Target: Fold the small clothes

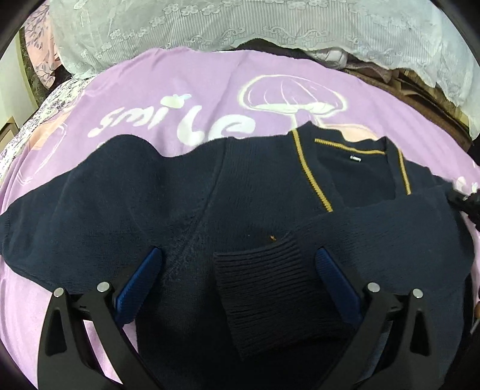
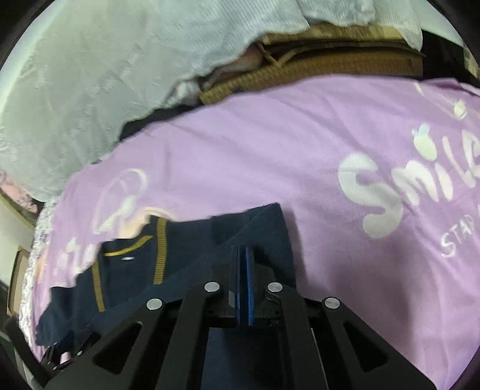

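Right gripper (image 2: 243,255) has its blue pads squeezed flat together, and it looks pinched on a fold of the navy sweater (image 1: 240,192), though I can't quite see the knit running between the pads. Left gripper (image 1: 237,255) hangs wide open over the sweater's front, with the ribbed cuff (image 1: 264,288) of a folded-in sleeve lying between its fingers, nothing gripped. The sweater lies flat-ish on the purple blanket (image 1: 186,84), the one with the "smile" print, with a lacy white cover (image 1: 210,21) heaped behind it. What could go wrong: if the right pinch only has a thin bit of knit, pulling it across could let it slip out, or drag the whole body sideways and undo that tucked sleeve. The V-neck with its mustard trim (image 1: 309,174) points toward the far side of the blanket, so the long axis runs from collar toward the left camera, hem out of sight.
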